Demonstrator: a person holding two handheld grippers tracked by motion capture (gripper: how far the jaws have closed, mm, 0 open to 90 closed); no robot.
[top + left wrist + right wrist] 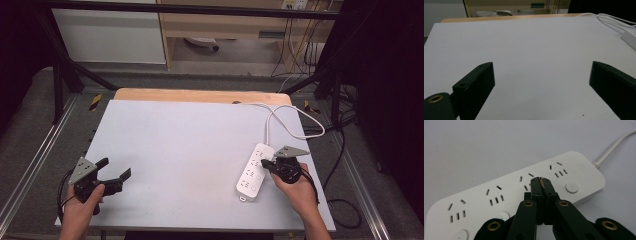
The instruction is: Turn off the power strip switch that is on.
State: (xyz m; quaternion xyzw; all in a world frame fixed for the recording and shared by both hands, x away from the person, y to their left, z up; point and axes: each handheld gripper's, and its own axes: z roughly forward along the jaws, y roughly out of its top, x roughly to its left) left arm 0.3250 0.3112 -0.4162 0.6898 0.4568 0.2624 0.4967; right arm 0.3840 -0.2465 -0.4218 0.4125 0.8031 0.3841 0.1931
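Your right gripper [541,181] has its two black jaws pressed together with nothing between them, the closed tip hovering over or touching the top face of the long white plastic power strip [519,195], between two of its socket groups and close to a round white switch button [571,187]. Whether the tip actually presses on the plastic, you cannot tell from the right gripper view. In the high view the right gripper [266,163] sits at the strip's 3 o'clock side, with your hand behind it.

Your left gripper [116,171] rests spread wide and empty over the bare pale grey tabletop [180,145], well apart from the strip, at about 9 o'clock from it.

The risk from here: the strip lies loose on a smooth surface, so a sideways push from the closed tip would likely slide or spin it rather than click a button. A tip landing off the button's centre could slip into a socket slot. The empty left gripper is too far off to brace it.

The power strip [255,172] lies near the table's right edge, its long axis running from about 7 o'clock to 1 o'clock in the high view. Its white cable [280,117] leaves the far end, toward 1 o'clock, and loops to the table's back edge
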